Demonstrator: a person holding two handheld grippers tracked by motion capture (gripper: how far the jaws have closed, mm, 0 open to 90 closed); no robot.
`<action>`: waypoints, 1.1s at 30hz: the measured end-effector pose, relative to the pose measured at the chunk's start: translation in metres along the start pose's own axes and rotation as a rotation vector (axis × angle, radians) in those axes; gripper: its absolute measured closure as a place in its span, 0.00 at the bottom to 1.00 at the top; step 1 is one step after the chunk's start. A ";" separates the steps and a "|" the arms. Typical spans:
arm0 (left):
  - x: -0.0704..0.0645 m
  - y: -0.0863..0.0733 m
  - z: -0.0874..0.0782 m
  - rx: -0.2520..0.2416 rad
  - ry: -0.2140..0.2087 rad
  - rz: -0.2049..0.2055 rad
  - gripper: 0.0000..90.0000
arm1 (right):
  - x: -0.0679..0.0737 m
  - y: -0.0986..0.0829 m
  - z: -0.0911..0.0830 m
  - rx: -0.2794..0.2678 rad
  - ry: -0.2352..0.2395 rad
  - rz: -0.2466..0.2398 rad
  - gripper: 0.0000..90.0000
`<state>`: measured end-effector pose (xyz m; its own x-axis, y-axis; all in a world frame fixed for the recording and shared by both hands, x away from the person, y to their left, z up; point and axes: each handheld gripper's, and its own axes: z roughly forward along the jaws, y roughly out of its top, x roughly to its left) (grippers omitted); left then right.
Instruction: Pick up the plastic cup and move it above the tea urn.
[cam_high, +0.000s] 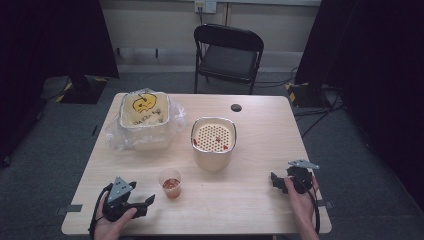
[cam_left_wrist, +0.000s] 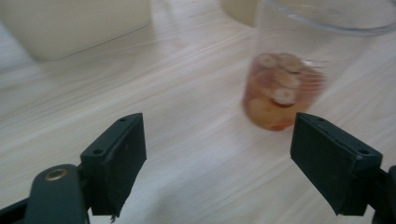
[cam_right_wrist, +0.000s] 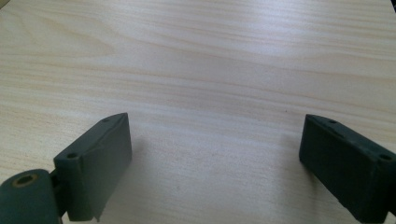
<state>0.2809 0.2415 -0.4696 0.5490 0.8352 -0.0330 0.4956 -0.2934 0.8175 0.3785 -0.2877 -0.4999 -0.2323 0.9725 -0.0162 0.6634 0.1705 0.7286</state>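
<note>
Both your grippers spread wide, empty: left gripper (cam_left_wrist: 217, 154) near clear cup (cam_high: 170, 183), right gripper (cam_right_wrist: 215, 163) over bare table (cam_high: 240, 200).

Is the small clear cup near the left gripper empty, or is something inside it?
Not empty. The clear cup stands upright with reddish pieces filling its bottom part; the upper part looks empty.

Black folding chair (cam_high: 229, 55), grey carpet (cam_high: 45, 165), dark curtains (cam_high: 55, 35)
</note>
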 end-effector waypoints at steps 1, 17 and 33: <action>-0.003 0.002 0.002 0.003 -0.022 0.007 0.20 | 0.000 0.000 0.000 0.000 0.000 0.000 0.09; -0.025 0.027 0.045 -0.026 -0.123 0.049 0.22 | 0.000 0.000 0.000 0.000 0.000 0.000 0.09; -0.025 0.029 0.072 -0.054 -0.147 0.062 0.33 | 0.000 0.000 0.000 0.000 0.000 0.000 0.09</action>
<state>0.3300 0.1785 -0.4867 0.6721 0.7378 -0.0626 0.4230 -0.3131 0.8503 0.3786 -0.2878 -0.4999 -0.2325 0.9725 -0.0161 0.6634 0.1706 0.7286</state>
